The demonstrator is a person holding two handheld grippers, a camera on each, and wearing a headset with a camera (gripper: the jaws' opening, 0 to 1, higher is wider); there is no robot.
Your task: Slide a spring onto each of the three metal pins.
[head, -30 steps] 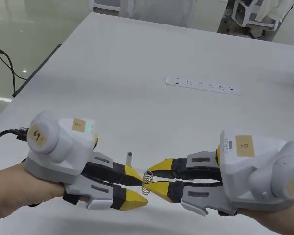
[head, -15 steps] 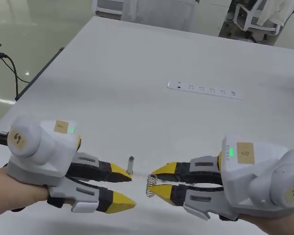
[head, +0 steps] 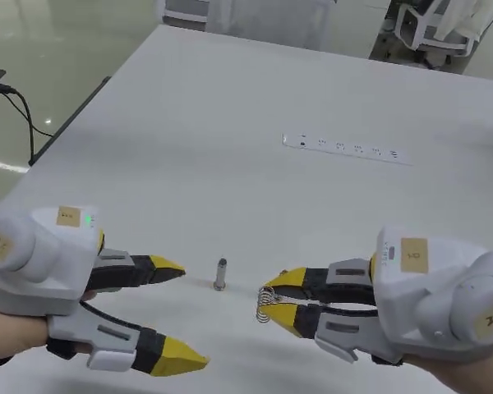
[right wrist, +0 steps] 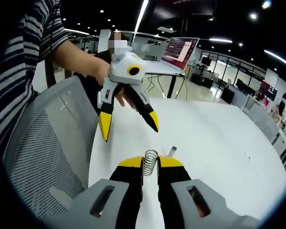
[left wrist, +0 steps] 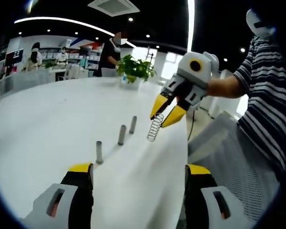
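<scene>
The right gripper (head: 271,300) has its yellow-tipped jaws pinched on the top end of a small spring (head: 264,305). The coil hangs down off the tips toward the white table (head: 230,123). Can't tell if the bottom end is touching the surface or just above it. In the right gripper view the spring sits right between the two tips, and there's a pin poking up just past it.

The left gripper (head: 193,313) has its jaws spread wide apart with nothing between them. It's held low over the near edge of the table, pointing at the right one.

In the left gripper view there are three metal pins in a short row, all upright and all bare: the near pin (left wrist: 99,152), the middle pin (left wrist: 122,135) and the far pin (left wrist: 133,124). The spring hangs just beside the far one, on its right in that view, not over it. From the head view a pin stands on the table between the two sets of jaws, close to the spring but apart from it.

Further out, a white power strip (head: 345,148) lies flat mid-table, well away from the pins. A black cable (head: 16,107) trails on the floor off the left edge, and office chairs (head: 427,25) sit past the far side. The right gripper view also catches a grey mesh chair (right wrist: 43,138) and a striped sleeve (right wrist: 24,57).
</scene>
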